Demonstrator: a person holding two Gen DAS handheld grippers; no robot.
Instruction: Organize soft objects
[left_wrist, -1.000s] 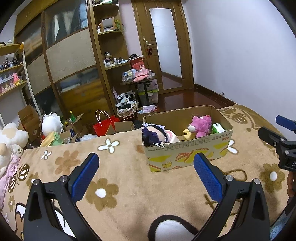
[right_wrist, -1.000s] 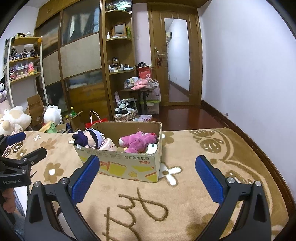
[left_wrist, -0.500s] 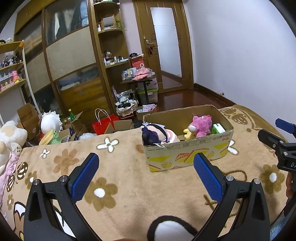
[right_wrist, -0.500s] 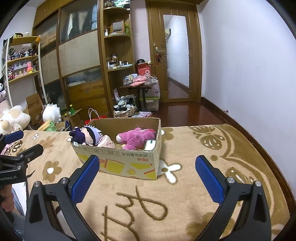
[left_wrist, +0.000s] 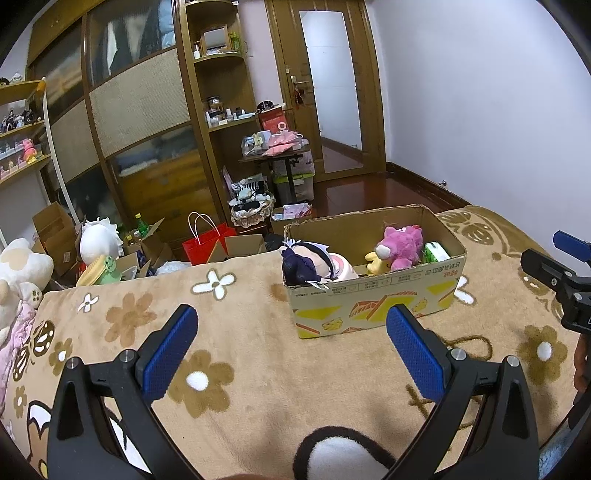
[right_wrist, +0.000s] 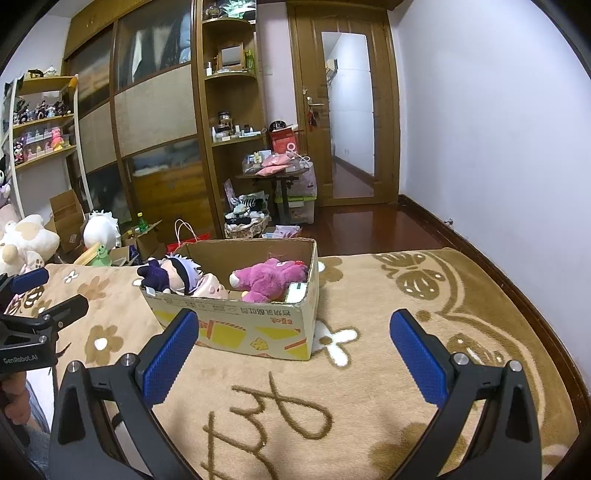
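Left wrist view: the left gripper (left_wrist: 291, 341) has its jaws wide and empty above a fuzzy tan blanket (left_wrist: 236, 332) with brown flowers. The cardboard box (left_wrist: 373, 299), printed with yellow wedges and mirrored writing I cannot read, holds a dark-haired doll (left_wrist: 314, 263) and a pink plush (left_wrist: 400, 246). The view has tilted slightly since a second ago; nothing in the box has moved.

Right wrist view: the right gripper (right_wrist: 293, 347) is likewise wide and empty. "GenRobot.AI" is printed on the other gripper's body at left.
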